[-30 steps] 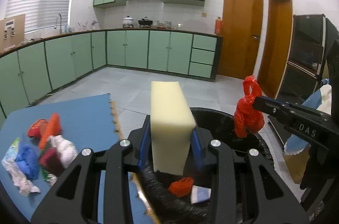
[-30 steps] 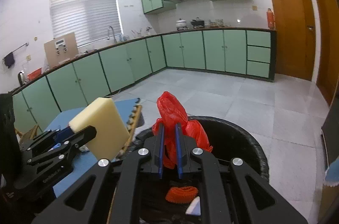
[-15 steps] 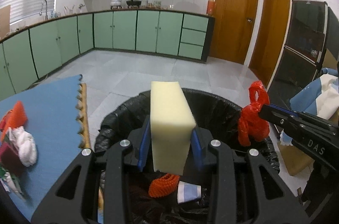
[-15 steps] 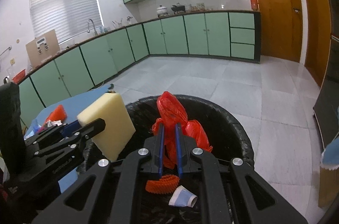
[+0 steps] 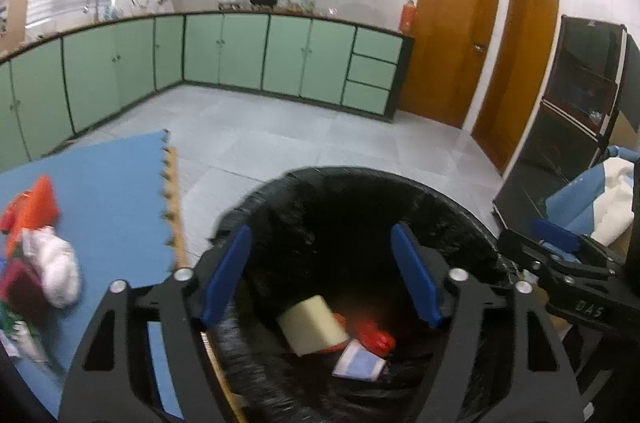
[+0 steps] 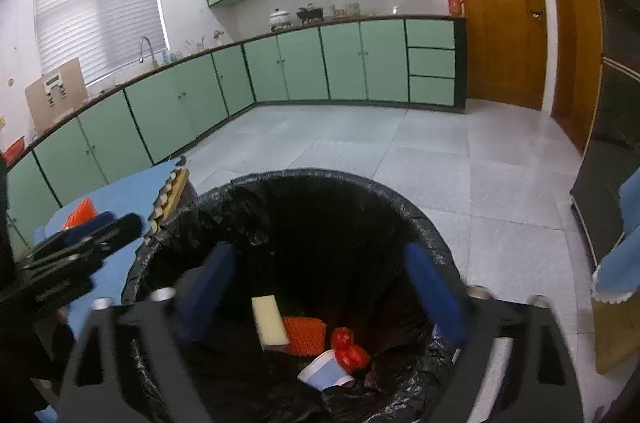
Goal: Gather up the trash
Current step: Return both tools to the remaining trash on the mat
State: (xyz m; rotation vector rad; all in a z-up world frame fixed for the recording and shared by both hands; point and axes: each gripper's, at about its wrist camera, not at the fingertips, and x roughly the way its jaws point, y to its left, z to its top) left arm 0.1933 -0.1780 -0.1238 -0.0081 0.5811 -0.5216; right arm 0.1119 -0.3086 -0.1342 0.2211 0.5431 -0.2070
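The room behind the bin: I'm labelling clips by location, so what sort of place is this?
Most likely a home kitchen: pale green base cabinets under a dark countertop, a curved metal sink tap by the shuttered window, and a white lidded pot under a range hood.

I counted one bin (image 6: 424, 223) holding four pieces: one sponge (image 6: 269, 323), one orange net (image 6: 305, 335), one red bag (image 6: 349, 349), one paper cup (image 6: 325, 375).

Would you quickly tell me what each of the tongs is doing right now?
Left tongs: opening, empty, over the bin.
Right tongs: opening, empty, over the bin.
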